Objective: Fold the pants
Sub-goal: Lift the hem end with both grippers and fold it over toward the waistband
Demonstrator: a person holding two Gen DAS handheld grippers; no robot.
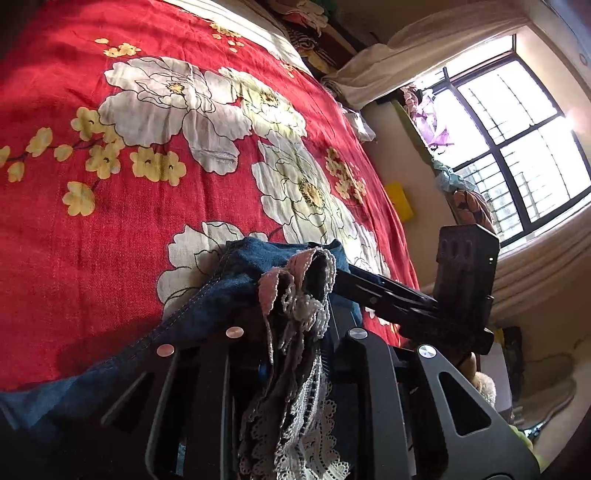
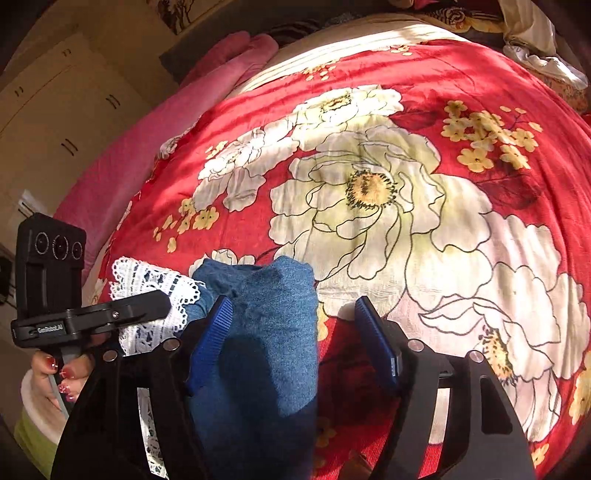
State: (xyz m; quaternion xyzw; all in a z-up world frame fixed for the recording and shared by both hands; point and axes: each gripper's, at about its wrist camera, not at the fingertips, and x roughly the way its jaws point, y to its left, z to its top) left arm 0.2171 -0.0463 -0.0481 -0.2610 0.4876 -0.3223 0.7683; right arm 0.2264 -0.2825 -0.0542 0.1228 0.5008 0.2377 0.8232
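The pants [image 1: 236,273] are blue denim with white and pink lace trim [image 1: 295,306], and they lie bunched on a red floral bedspread [image 1: 147,229]. In the left wrist view my left gripper [image 1: 295,291] is shut on the lace-edged denim, and its fingertips are buried in the fabric. In the right wrist view a fold of denim [image 2: 266,295] stands between the blue pads [image 2: 218,332] of my right gripper [image 2: 295,317]. The jaws are apart: the left pad touches the cloth and the right pad is clear of it. The lace [image 2: 147,284] lies under the left tool's finger [image 2: 147,302].
A hand with red nails [image 2: 55,373] holds the left tool. A pink blanket [image 2: 147,140] lies along the bed's left edge by a wardrobe [image 2: 55,110]. Piled clothes [image 1: 306,22] sit at the far end, with a bright window [image 1: 517,129] beyond.
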